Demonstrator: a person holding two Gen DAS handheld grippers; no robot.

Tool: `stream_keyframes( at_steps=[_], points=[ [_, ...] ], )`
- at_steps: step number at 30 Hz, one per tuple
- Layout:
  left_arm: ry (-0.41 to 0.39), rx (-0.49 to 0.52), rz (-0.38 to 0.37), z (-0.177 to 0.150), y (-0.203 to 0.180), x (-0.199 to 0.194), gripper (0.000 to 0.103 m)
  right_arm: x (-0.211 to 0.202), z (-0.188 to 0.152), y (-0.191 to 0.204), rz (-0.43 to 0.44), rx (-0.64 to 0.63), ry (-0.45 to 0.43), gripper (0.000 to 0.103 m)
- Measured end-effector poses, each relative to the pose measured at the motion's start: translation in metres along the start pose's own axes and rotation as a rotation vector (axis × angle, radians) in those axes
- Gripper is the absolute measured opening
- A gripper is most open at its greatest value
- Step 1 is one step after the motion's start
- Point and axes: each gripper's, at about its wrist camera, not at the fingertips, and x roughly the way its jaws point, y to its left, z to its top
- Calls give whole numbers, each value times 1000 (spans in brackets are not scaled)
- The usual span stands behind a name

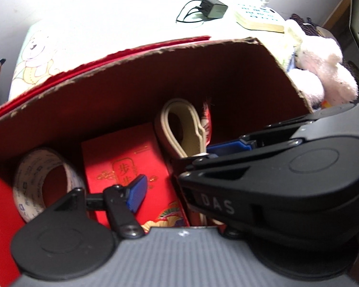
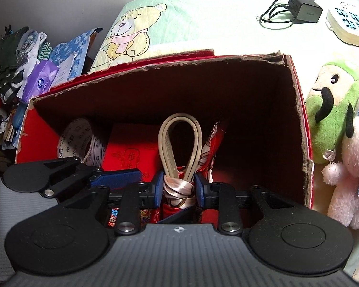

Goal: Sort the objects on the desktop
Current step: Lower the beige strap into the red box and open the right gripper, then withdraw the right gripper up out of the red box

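Both grippers point steeply down into the red cardboard box (image 2: 299, 124) on the bear-print cloth (image 2: 141, 31). The right gripper (image 2: 177, 189) has its fingers (image 2: 158, 186) partly closed, pinching the knotted satin scarf (image 2: 177, 187) at the base of a beige strap loop (image 2: 179, 141); the loop stands upright, its long axis running up toward the far wall of the box. The left gripper (image 1: 177, 167) hangs with fingers about half open and nothing visibly between them, above a red envelope box (image 1: 131, 165). A tape roll (image 1: 43, 184) leans in the left corner.
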Motion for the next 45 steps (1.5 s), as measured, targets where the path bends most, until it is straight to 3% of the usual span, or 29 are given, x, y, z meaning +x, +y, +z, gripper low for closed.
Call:
stream_keyframes(
  at_steps=[11, 17, 27, 45],
  points=[
    [-19, -6, 77, -8, -5, 0, 64, 1, -3, -3, 66, 27, 2, 32],
    [-31, -24, 82, -11, -1, -2, 64, 1, -5, -3, 86, 36, -20, 34],
    [-38, -70, 91, -15, 2, -6, 73, -2, -10, -5, 103, 57, -69, 33],
    [-32, -104, 135, -9, -3, -12, 75, -7, -13, -8, 147, 60, -120, 34]
  ],
)
